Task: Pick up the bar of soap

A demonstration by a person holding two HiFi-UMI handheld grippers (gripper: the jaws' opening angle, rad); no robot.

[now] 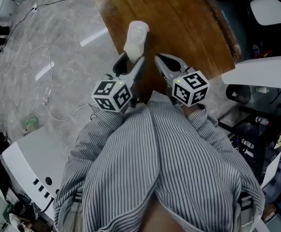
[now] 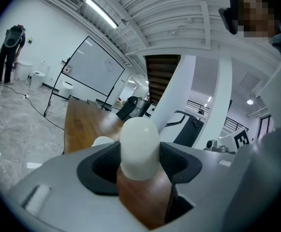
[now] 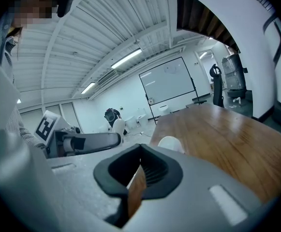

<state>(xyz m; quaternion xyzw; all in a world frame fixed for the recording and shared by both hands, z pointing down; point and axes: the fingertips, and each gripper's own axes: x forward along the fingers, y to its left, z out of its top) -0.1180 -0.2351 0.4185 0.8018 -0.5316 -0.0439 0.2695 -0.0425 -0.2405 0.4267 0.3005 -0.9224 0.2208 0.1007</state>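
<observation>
Left gripper view: the left gripper [image 2: 139, 166] held its fingers [image 2: 103, 164] clamped on a smooth, white, rounded bar of soap [image 2: 139, 146] above the worktop [image 2: 82, 122]; the right gripper [image 3: 138, 175] fingers [image 3: 155, 174] were together.

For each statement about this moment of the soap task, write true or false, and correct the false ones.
1. The white oval bar of soap is clamped between the jaws of the left gripper. True.
2. The right gripper grips the soap as well. False: its jaws are together with nothing between them.
3. The soap lies flat on the brown wooden table. False: it is held in the left gripper and sticks out beyond the jaws.
4. The person wears a grey-and-white striped shirt. True.
</observation>
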